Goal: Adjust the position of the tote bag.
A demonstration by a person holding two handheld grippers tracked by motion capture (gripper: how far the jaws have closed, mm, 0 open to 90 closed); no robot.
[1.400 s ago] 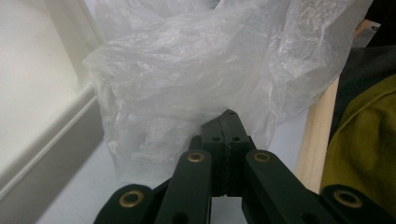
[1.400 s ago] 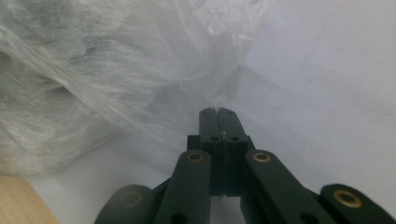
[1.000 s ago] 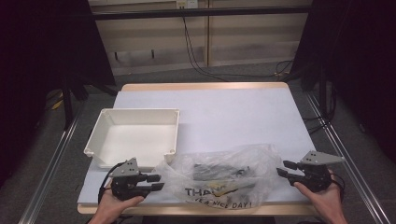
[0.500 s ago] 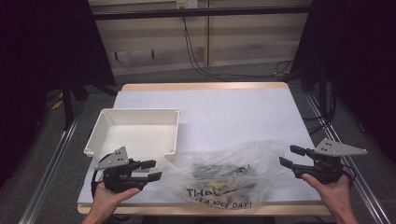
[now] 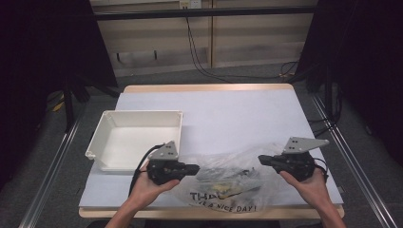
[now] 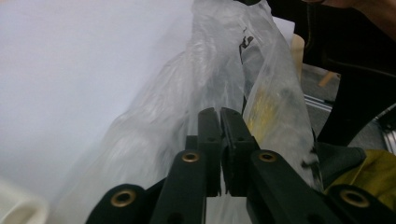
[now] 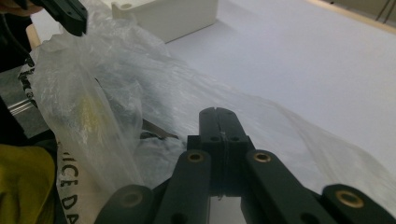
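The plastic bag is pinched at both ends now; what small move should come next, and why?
Probably lift both ends of the plastic bag a little. The left gripper and right gripper are each shut on its film, and dark contents sag in the middle. Raising it would clear the table before carrying it toward the white tray.

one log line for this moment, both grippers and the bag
left gripper: shut on plastic bag | right gripper: shut on plastic bag | jaws just closed | white bin: beside
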